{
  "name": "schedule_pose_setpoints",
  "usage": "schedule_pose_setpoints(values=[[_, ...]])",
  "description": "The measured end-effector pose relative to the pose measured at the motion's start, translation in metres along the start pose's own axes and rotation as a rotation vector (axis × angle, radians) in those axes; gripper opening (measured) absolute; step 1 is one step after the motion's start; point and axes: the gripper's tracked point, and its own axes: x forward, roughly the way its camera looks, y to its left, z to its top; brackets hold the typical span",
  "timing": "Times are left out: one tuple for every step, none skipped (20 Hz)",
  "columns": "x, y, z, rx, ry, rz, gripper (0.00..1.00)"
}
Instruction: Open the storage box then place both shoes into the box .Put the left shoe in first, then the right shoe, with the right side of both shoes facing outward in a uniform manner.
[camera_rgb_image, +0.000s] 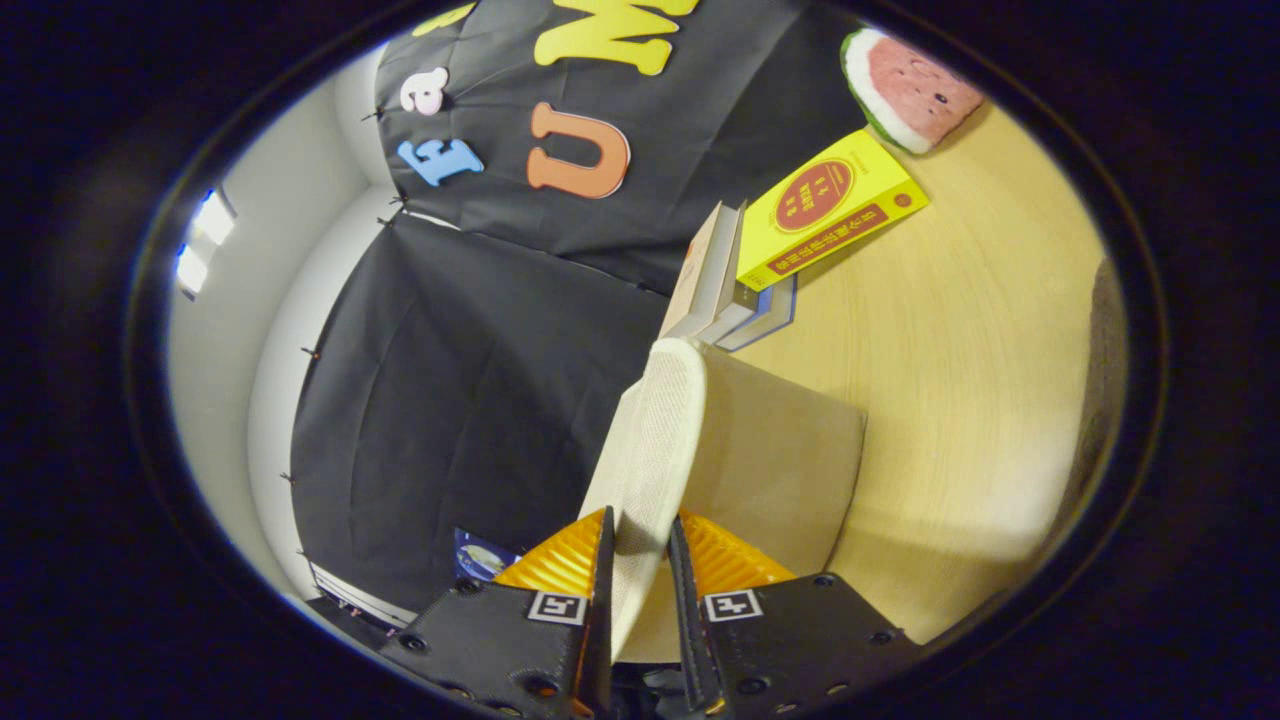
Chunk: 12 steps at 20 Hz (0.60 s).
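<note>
My gripper (640, 560) is shut on a cream-white, mesh-textured shoe (650, 440). The shoe runs from between the fingers (565, 560) straight ahead, and its far end reaches toward a stack of books. Right beside it, on the table side, stands a plain beige box panel (780, 460); the shoe's edge lies against it or just in front of it, I cannot tell which. The whole view is rolled, so the wooden table (980, 340) appears to stand up on one side.
Beyond the shoe's tip is a stack of books (715, 290) with a yellow book (830, 205) on top. A watermelon-slice plush (905, 90) lies farther back on the table. The black cloth wall sits opposite the table, with a white wall beyond it.
</note>
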Motion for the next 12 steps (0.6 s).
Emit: schedule_pose_setpoints(values=[[-0.005, 0.002, -0.001, 0.003, -0.002, 0.017, 0.22], [-0.003, 0.012, -0.005, 0.007, 0.001, 0.038, 0.21], [-0.013, 0.014, -0.001, 0.004, -0.003, 0.032, 0.16], [-0.004, 0.017, -0.003, -0.012, -0.013, 0.019, 0.11], [-0.012, 0.025, -0.002, -0.025, -0.015, 0.017, 0.06], [-0.012, 0.032, -0.002, -0.034, -0.019, 0.019, 0.06], [-0.015, 0.039, -0.001, -0.042, -0.025, 0.016, 0.07], [-0.016, 0.046, 0.001, -0.051, -0.032, 0.011, 0.06], [-0.016, 0.054, 0.002, -0.060, -0.040, 0.009, 0.06], [-0.016, 0.062, 0.004, -0.069, -0.049, 0.004, 0.07], [-0.016, 0.071, 0.005, -0.078, -0.056, 0.005, 0.06], [-0.014, 0.081, 0.005, -0.086, -0.060, 0.008, 0.06]])
